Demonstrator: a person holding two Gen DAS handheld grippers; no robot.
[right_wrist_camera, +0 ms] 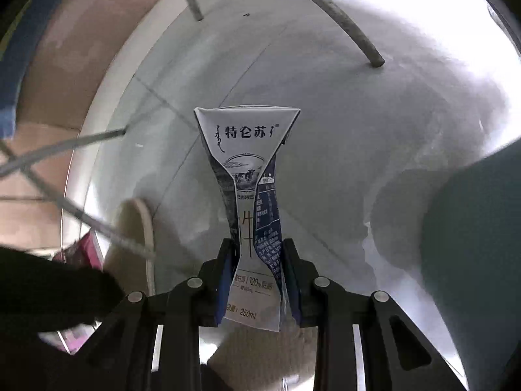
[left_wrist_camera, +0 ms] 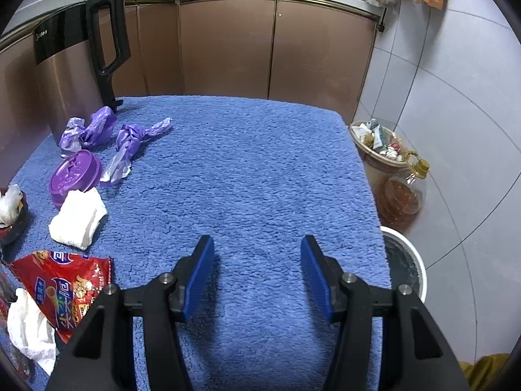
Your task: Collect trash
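In the right wrist view my right gripper (right_wrist_camera: 259,247) is shut on a squashed white and blue milk carton (right_wrist_camera: 247,163), which sticks up between the pads above the pale tiled floor. My left gripper (left_wrist_camera: 257,244) hangs open over the blue towel (left_wrist_camera: 244,169) with nothing between its fingers. At the towel's left lie crumpled purple plastic bags (left_wrist_camera: 94,127), a purple lid (left_wrist_camera: 75,171), a folded white tissue (left_wrist_camera: 78,218), a red snack wrapper (left_wrist_camera: 65,283) and another white tissue (left_wrist_camera: 29,329). A trash bin (left_wrist_camera: 377,150) heaped with rubbish stands on the floor to the right.
A tall steel kettle with a black handle (left_wrist_camera: 107,45) stands at the towel's back left. Brown cabinets (left_wrist_camera: 228,42) run behind. An oil bottle (left_wrist_camera: 402,192) and a white bucket (left_wrist_camera: 410,267) sit by the bin. Metal legs (right_wrist_camera: 338,13) and a slipper (right_wrist_camera: 133,238) show below.
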